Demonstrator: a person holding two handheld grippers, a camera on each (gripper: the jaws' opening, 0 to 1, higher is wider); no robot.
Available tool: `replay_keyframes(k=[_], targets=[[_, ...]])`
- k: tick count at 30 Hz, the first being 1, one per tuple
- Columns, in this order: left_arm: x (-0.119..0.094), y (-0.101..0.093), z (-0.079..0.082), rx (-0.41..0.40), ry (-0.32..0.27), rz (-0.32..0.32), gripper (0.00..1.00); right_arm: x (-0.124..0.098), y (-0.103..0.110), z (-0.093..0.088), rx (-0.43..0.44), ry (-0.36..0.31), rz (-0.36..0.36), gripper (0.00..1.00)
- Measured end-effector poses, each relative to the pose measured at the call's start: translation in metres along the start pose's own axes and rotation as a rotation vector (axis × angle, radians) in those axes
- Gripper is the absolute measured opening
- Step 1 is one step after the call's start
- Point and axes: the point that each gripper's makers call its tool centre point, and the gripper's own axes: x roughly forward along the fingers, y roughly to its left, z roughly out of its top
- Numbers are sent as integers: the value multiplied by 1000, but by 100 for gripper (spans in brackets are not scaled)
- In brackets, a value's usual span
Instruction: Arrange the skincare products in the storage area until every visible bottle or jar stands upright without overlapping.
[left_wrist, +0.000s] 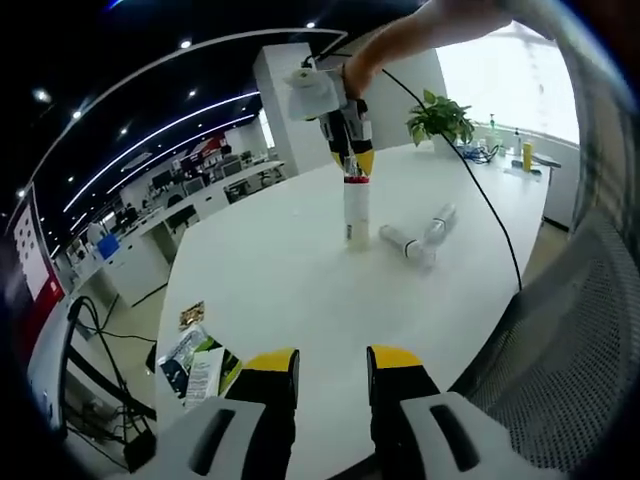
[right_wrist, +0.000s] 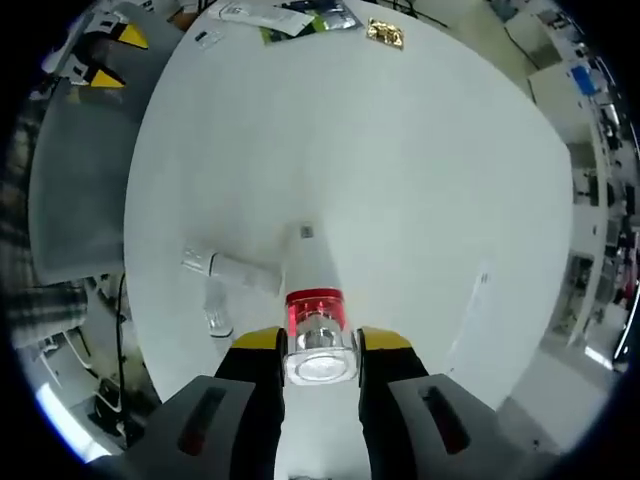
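Item 1: white bottle (left_wrist: 356, 215), standing upright on the white table (left_wrist: 280, 290), near centre in the left gripper view, at about 12 o'clock from that view's own jaws. The right gripper (right_wrist: 320, 352) was clamped on its red neck band and clear cap; in the right gripper view the bottle (right_wrist: 312, 275) ran up from the jaws toward 12 o'clock, base on the tabletop (right_wrist: 400, 150).

Item 2: two tubes lying flat (left_wrist: 420, 238), just beside the bottle at its 3 o'clock, seemingly touching or crossing at one end. In the right gripper view they lay at 9 o'clock from the bottle (right_wrist: 225, 275).

Item 3: left gripper (left_wrist: 333, 372), jaws parted, holding nothing, hovering over the near table edge.

Handling, judged: the bottle looked rigid, smooth plastic, tall and narrow, likely light and easily tipped; the glossy cap may slip, so a hold lower on the body would be steadier. The tubes appeared small and prone to rolling; take each near its middle.

Obscured: labels unreadable; fill level unknown; whether the tubes overlap could not be told; leaflets and a gold packet (right_wrist: 385, 34) at the table's far edge were too small to identify.
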Motion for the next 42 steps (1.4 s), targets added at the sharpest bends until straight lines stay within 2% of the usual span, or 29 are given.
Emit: replay_keyframes(k=[11,17,26,28,31,37,42], targets=[[2,-1,-7,10,35,-4,27,4,4,-27,81,3,-3,26],[2,-2,-6,14,28,-12,27,5,7,-40,109,29,-5,26],[2,-2,-7,17,32,-18,27,4,15,-58,116,113,18,26],[3,-4,-12,24,52,-26,27,4,16,-56,116,121,19,26],[3,-6,-11,33,51,-32,27,3,13,-50,145,123,21,26],[5,-7,-16,42,74,-42,27,2,4,-32,169,82,3,27],[5,-7,-18,51,81,-42,28,3,1,-34,158,95,4,27]])
